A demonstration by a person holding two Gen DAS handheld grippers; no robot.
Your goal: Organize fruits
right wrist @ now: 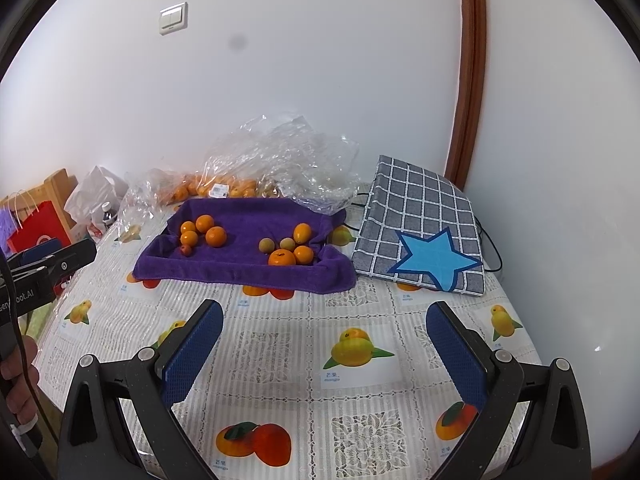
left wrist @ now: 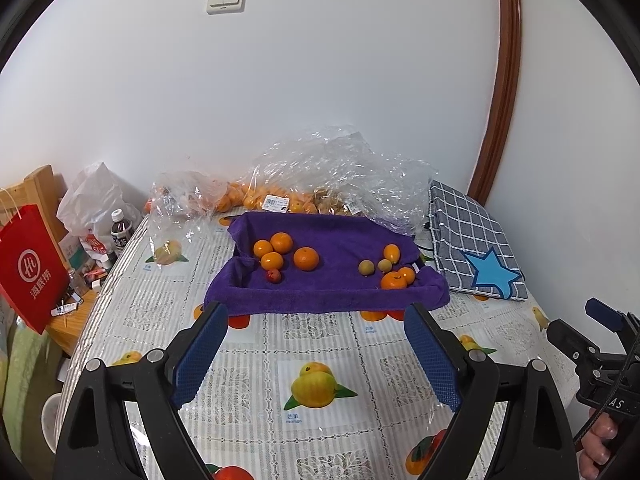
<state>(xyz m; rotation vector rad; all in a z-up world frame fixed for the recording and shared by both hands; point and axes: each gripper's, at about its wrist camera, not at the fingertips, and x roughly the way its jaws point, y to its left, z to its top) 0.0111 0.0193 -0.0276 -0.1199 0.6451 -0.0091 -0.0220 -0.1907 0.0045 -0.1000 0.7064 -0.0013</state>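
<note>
Lying beyond open tool [left wrist: 316, 320]: fruits [left wrist: 306, 259].

Tablecloth [right wrist: 280, 352] mango label reads "芒果"; red bag [left wrist: 32, 276] "海底捞".

left gripper [left wrist: 316, 356]: black frame, silver screws
fingers [left wrist: 198, 354]: blue textured pads
right gripper [right wrist: 324, 354]: black, white lettering on body, cable at 9 o'clock

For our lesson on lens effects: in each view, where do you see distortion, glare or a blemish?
Left wrist view: the brown door frame bows into a curve, black corners ring the fisheye circle, and the clear plastic bags glint. Right wrist view: the same curved frame, plus a dark smudge on the white wall.
</note>
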